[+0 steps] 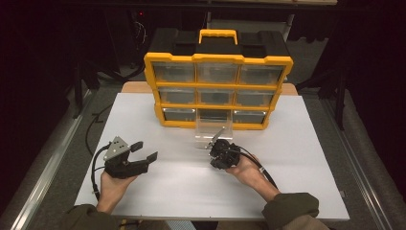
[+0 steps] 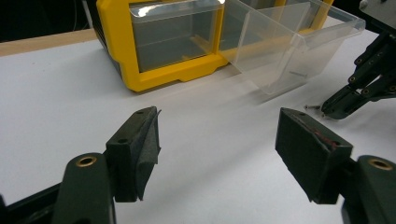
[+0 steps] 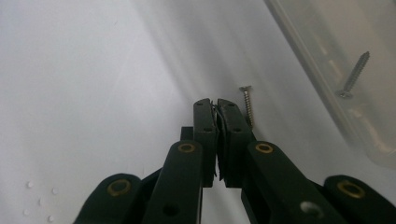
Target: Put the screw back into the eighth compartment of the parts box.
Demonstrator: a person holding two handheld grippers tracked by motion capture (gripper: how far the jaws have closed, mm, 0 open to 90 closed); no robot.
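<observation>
No readable brand or label is showing anywhere, just so you know. You're holding the left gripper (image 1: 144,151) with its jaws spread wide over the white table (image 1: 297,158), nothing between them. The yellow organizer (image 1: 218,91) with its clear bins is sitting ahead of both grippers, and one clear drawer (image 2: 299,42) is sticking out of the bottom row, resting on the table just ahead of your right gripper (image 1: 215,146). That one's jaws are sitting pressed together, tips down at the table, gripping nothing I can make out. A screw (image 3: 247,106) is lying on the table right beside the closed tips in the right gripper view, touching or nearly so, I can't tell which. Another screw (image 3: 354,74) is lying inside the drawer, off to the far side of those tips behind the clear wall.
</observation>
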